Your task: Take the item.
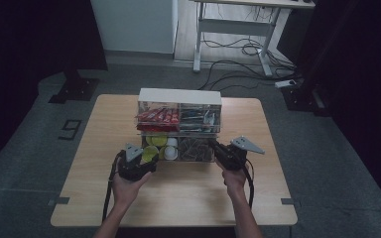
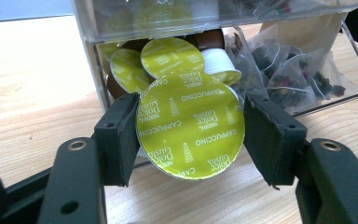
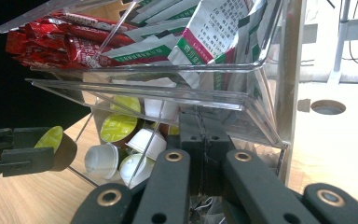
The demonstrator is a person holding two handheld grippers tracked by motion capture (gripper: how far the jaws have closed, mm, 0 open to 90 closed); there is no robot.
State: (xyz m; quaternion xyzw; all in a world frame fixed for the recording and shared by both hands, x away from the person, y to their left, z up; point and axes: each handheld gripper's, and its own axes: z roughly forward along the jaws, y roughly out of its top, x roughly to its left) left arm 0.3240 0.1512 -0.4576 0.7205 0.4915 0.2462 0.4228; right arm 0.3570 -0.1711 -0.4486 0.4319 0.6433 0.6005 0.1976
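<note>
Green-lidded coffee capsule (image 2: 189,125) pinched in left gripper (image 2: 189,140); right gripper (image 3: 204,140) pressed together against clear organizer (image 1: 179,97)

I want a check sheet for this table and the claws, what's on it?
Surface: wooden table, bare at the front.
Job's things: clear organizer with red sachets, tea bags and capsules; green-lidded capsule just outside the lower bin.
Clutter: nothing seen.
Grippers: left claw shut on the green-lidded capsule; right claw shut, at the organizer's lower front.
Cables: cords on the floor behind.
Surroundings: white desk frame, dark room.
</note>
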